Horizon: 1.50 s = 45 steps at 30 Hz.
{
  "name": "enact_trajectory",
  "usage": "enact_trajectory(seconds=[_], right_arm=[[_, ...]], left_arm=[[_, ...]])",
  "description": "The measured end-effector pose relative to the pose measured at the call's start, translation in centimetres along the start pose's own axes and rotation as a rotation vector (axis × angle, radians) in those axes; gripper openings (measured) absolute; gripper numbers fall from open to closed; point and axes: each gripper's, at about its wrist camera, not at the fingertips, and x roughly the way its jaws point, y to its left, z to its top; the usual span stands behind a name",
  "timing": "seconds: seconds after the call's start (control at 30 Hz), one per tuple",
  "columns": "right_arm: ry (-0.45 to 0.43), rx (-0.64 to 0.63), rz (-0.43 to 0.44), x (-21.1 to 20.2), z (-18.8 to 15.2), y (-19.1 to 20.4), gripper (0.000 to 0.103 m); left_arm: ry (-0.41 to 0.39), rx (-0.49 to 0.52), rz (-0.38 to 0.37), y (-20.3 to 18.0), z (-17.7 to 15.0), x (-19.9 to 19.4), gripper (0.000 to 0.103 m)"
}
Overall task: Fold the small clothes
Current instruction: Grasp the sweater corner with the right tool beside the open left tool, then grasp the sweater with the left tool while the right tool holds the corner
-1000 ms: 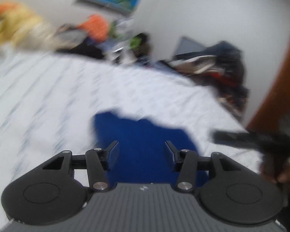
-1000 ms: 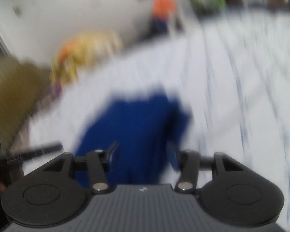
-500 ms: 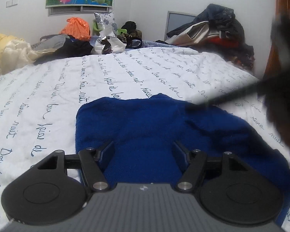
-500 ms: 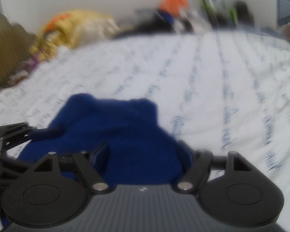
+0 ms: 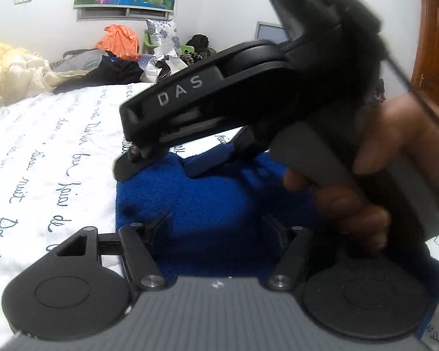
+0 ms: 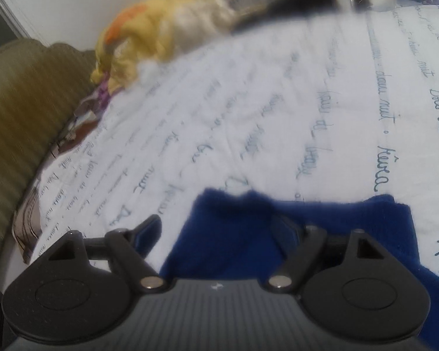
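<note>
Right now the soft, fuzzy dark blue knitted garment [image 5: 207, 201] lies flat on the bed with the white cover printed with blue writing [image 5: 49, 158], close to the bed's near edge.

The left hand-held gripper [image 5: 216, 228] hangs over the cloth's near part with its fingers spread wide, grasping nothing. The right hand-held gripper [image 5: 172, 162] reaches across to the garment's far edge. Its fingers look spread too, and the tips seem to touch the cloth. It holds nothing yet.

From the right wrist view, one finger [image 6: 286, 228] is over the blue cloth and the other [image 6: 149, 231] is over the white cover. So it might pinch only a thin bit of the edge, or grab the bed cover as well. Then the cloth could slip out, or the fold could come out crooked and bunched. The two grippers are very close, so they might bump.
</note>
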Motion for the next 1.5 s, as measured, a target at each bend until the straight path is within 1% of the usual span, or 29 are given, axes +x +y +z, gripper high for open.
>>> enact_trajectory(seconds=[0.07,0.13,0.2,0.27,0.3,0.33,0.4,0.43,0.47,0.5,0.53,0.57,0.63,0.67,0.7,0.77,0.8,0.87,0.93,1.0,1.07,1.13,1.17,1.2,1.23,1.3,1.37,1.47,1.5], right_arm=[[-0.023,0.016,-0.052,-2.2,-0.4,0.5,0.082],[-0.081,0.048,-0.011,-5.9,-0.8,0.0,0.083],[-0.108,0.083,0.013,-7.8,-2.3,-0.9,0.083],[-0.051,0.14,-0.046,-7.7,-2.8,-3.7,0.086],[-0.133,0.097,-0.008,-8.0,-3.9,-4.5,0.086],[-0.144,0.104,0.007,-8.0,-4.2,-4.9,0.086],[-0.14,0.207,-0.002,-9.0,-4.1,-5.0,0.086],[-0.146,0.249,-0.006,-10.0,-4.2,-4.7,0.086],[-0.172,0.273,-0.004,-11.6,-4.8,-4.6,0.086],[-0.201,0.278,0.013,-13.8,-5.9,-4.5,0.087],[-0.226,0.271,0.041,-15.8,-7.1,-4.4,0.087],[-0.246,0.265,0.062,-17.3,-8.5,-4.2,0.087],[-0.261,0.264,0.078,-20.2,-11.8,-4.2,0.09],[-0.265,0.274,0.078,-21.0,-13.5,-4.3,0.09],[-0.268,0.293,0.073,-22.7,-15.0,-4.8,0.09],[-0.256,0.343,0.066,-23.5,-17.2,-5.5,0.09],[-0.246,0.36,0.068,-23.9,-18.1,-5.8,0.09],[-0.224,0.377,0.077,-24.0,-19.0,-6.3,0.09],[-0.201,0.407,0.093,-24.0,-19.1,-6.8,0.09],[-0.197,0.442,0.124,-24.0,-19.1,-7.4,0.09],[-0.18,0.476,0.165,-24.0,-19.1,-8.0,0.09],[-0.159,0.485,0.179,-23.7,-19.1,-8.2,0.09],[-0.149,0.475,0.184,-23.6,-19.1,-8.0,0.09],[-0.146,0.462,0.184,-23.6,-19.0,-7.7,0.089],[-0.141,0.442,0.18,-23.6,-18.9,-7.3,0.084],[-0.139,0.404,0.142,-23.8,-18.7,-6.7,0.079],[-0.129,0.394,0.139,-23.8,-18.6,-6.5,0.079],[-0.12,0.37,0.079,-23.8,-18.5,-6.4,0.071],[-0.13,0.372,0.076,-24.1,-18.5,-6.5,0.069]], left_arm=[[-0.002,-0.004,-0.001,0.0,0.0,-0.1,0.068],[-0.004,-0.01,-0.006,0.1,0.0,-0.1,0.068],[-0.005,-0.011,-0.008,0.2,-0.1,-0.1,0.068],[-0.005,-0.01,-0.009,0.2,-0.1,-0.1,0.068],[-0.004,-0.006,-0.008,0.1,-0.1,-0.1,0.068],[-0.003,0.0,-0.003,0.1,0.0,-0.1,0.068],[-0.024,0.024,0.033,-0.3,-0.2,-0.9,0.068],[-0.046,0.049,0.064,-0.8,-0.5,-2.0,0.068],[-0.069,0.072,0.083,-1.5,-0.9,-3.7,0.075],[-0.098,0.092,0.081,-2.1,-1.4,-5.8,0.081],[-0.138,0.121,0.064,-2.7,-2.2,-8.2,0.092],[-0.183,0.162,0.052,-3.3,-3.2,-10.6,0.098],[-0.24,0.259,0.06,-5.0,-5.5,-14.2,0.099],[-0.233,0.301,0.061,-5.7,-6.4,-15.1,0.099],[-0.213,0.341,0.065,-6.4,-7.2,-15.4,0.097],[-0.158,0.411,0.084,-7.4,-8.6,-15.0,0.085],[-0.122,0.428,0.088,-7.5,-8.9,-14.4,0.081],[-0.068,0.438,0.115,-7.7,-9.4,-13.2,0.068],[-0.037,0.435,0.096,-7.7,-9.7,-12.8,0.066],[-0.021,0.467,0.067,-7.8,-10.0,-12.6,0.065],[-0.011,0.52,0.029,-8.0,-10.3,-12.8,0.07],[-0.006,0.526,0.044,-7.9,-10.5,-12.6,0.071],[-0.001,0.516,0.045,-7.8,-10.6,-12.5,0.069],[0.005,0.506,0.047,-7.5,-10.5,-12.4,0.064],[0.014,0.502,0.056,-7.4,-10.3,-12.4,0.051],[0.019,0.496,0.06,-7.1,-10.0,-12.3,0.049],[0.017,0.489,0.053,-7.0,-9.7,-12.4,0.045],[0.01,0.479,0.053,-7.1,-9.5,-12.8,0.046],[0.007,0.474,0.052,-7.0,-9.4,-12.8,0.046]])
